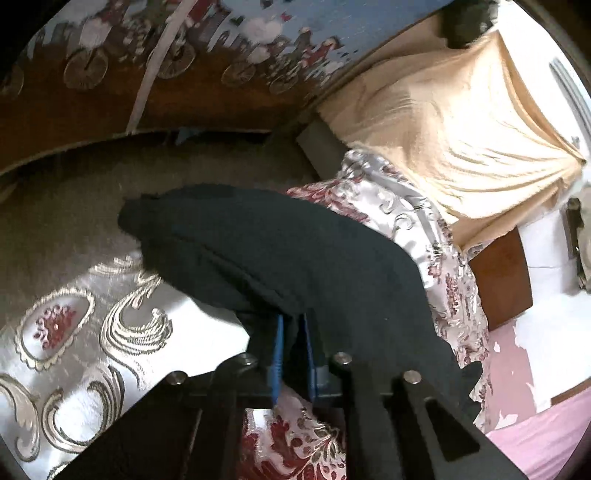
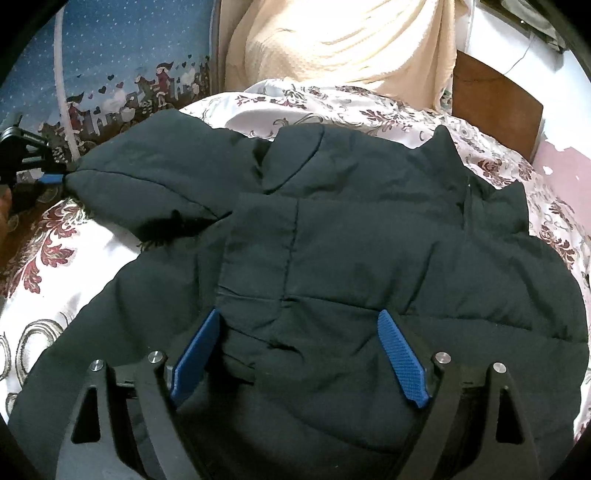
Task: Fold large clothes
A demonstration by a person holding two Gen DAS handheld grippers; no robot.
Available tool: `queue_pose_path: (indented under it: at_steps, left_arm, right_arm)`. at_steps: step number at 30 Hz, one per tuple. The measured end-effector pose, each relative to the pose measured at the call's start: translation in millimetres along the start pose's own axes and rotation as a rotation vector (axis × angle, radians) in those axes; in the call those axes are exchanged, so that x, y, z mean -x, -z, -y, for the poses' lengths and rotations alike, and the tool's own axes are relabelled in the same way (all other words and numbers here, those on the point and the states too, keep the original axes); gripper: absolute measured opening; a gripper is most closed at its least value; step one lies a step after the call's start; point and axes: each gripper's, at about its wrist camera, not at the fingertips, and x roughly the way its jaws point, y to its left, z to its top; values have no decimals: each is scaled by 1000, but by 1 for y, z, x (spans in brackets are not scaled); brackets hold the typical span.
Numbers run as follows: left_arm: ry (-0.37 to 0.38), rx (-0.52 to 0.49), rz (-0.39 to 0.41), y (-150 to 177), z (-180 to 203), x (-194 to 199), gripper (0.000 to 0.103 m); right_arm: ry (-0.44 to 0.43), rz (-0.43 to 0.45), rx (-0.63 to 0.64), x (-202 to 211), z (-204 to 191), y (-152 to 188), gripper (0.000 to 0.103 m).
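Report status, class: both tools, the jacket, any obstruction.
Left tool shut on the jacket's sleeve. Right tool open over the dark jacket, spread on the bedspread. No obstruction visible.

- The left gripper (image 1: 293, 350) has its jaws closed on a fold of the dark jacket (image 1: 280, 251), the blue pads pressed against the cloth on both sides.
- The jacket's sleeve runs away from the jaws toward the upper left, its end lifted over the bed.
- Beneath lies a silvery bedspread (image 1: 74, 332) with red flowers and scroll patterns.
- A beige cloth (image 1: 461, 122) is draped at the upper right.
- A blue wall hanging (image 1: 258, 33) with cartoon figures and wheels fills the top.
- A brown wooden board (image 1: 502, 277) stands at the right.
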Motion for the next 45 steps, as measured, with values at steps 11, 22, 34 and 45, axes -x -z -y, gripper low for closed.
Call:
queue_pose_path:
  at_steps: [11,22,34,45]
  left_arm:
    - [92,-376,231,10,108,67,5]
    - [327,-837,225,103,245,114,4]
    - [422,-1297,-74,281,301,82,4]
    - [399,-1378,-402,357,259,54,30]
  right_arm:
    - [-27,45,-96,22,22,-4,84]
    - [42,59,-240,59,111,3,84]
    - [174,23,-369,98,242,60,84]
    - [147,-22,-465,88,286,106,84]
